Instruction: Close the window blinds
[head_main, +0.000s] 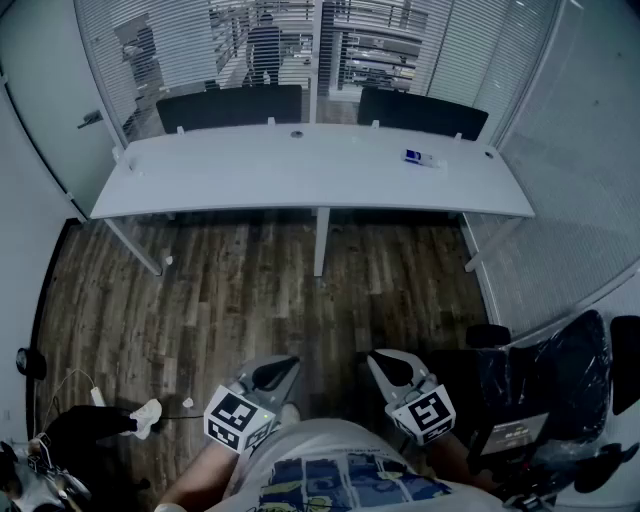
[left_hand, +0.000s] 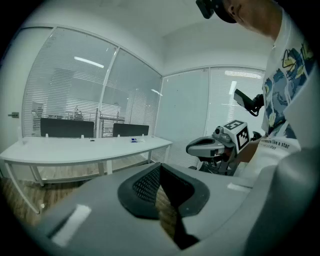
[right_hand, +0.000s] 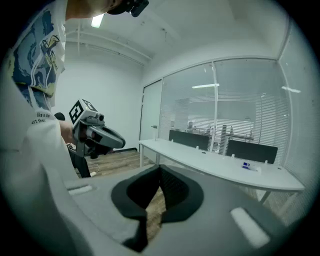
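Observation:
The window blinds (head_main: 170, 45) cover the glass wall behind the long white desk (head_main: 200, 185); their slats in the middle stand partly open and show the room beyond. They also appear as blinds (left_hand: 65, 95) in the left gripper view and blinds (right_hand: 235, 117) in the right gripper view. Both grippers are low, close to the person's body and far from the blinds. My left gripper (head_main: 288, 364) is shut and holds nothing; its pads meet at the tip (left_hand: 160, 168). My right gripper (head_main: 376, 358) looks the same, shut and empty (right_hand: 160, 169).
Two dark screens (head_main: 230, 105) stand along the desk's far edge. A small blue item (head_main: 418, 157) lies on the desk at the right. A black plastic-wrapped chair (head_main: 555, 375) is at my right. Cables and a white object (head_main: 146, 412) lie on the wooden floor at my left.

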